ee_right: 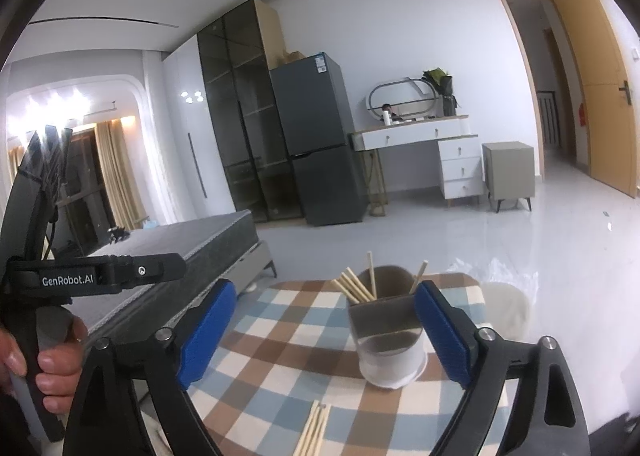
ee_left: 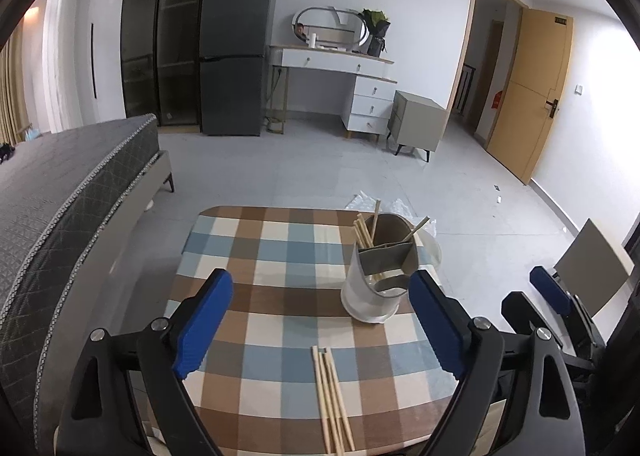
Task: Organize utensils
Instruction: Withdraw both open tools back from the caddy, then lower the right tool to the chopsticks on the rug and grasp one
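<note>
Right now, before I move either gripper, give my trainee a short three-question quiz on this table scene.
1. True or false: the left gripper is shut on a chopstick.
2. Where do the loose chopsticks lie? A) inside the holder B) flat on the checked tablecloth, nearer the camera than the utensil holder C) on the floor
3. Fill in: the chopsticks already sorted stand in the holder's ____ compartments.

Key:
1. False; both it and the right gripper are open and hold nothing.
2. B
3. rear
</note>
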`<control>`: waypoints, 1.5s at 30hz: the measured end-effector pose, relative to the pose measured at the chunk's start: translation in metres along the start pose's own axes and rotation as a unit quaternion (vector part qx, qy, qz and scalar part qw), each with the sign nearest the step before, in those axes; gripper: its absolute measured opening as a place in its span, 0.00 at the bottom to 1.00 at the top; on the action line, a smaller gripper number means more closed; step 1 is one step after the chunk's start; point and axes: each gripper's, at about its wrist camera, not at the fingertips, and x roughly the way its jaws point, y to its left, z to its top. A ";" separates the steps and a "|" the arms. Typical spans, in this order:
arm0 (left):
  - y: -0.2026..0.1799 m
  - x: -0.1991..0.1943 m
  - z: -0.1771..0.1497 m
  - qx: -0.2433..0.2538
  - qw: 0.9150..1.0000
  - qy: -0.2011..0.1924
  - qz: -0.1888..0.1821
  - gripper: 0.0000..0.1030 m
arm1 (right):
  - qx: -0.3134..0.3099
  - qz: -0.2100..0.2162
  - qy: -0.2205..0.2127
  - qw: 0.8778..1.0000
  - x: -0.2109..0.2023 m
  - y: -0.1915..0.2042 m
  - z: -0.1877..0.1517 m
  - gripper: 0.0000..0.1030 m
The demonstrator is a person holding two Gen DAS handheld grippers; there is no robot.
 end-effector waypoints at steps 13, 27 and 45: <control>0.016 0.008 -0.049 0.001 0.999 -0.024 0.028 0.94 | -0.002 -0.003 0.031 1.000 0.006 0.015 -0.046 0.98; 0.053 0.061 -0.096 -0.048 0.998 0.012 0.048 0.94 | 0.007 -0.003 0.137 0.990 0.046 0.011 -0.094 0.98; 0.093 0.109 -0.102 -0.112 0.986 0.104 0.063 0.94 | 0.014 -0.013 0.345 0.938 0.143 0.004 -0.150 0.64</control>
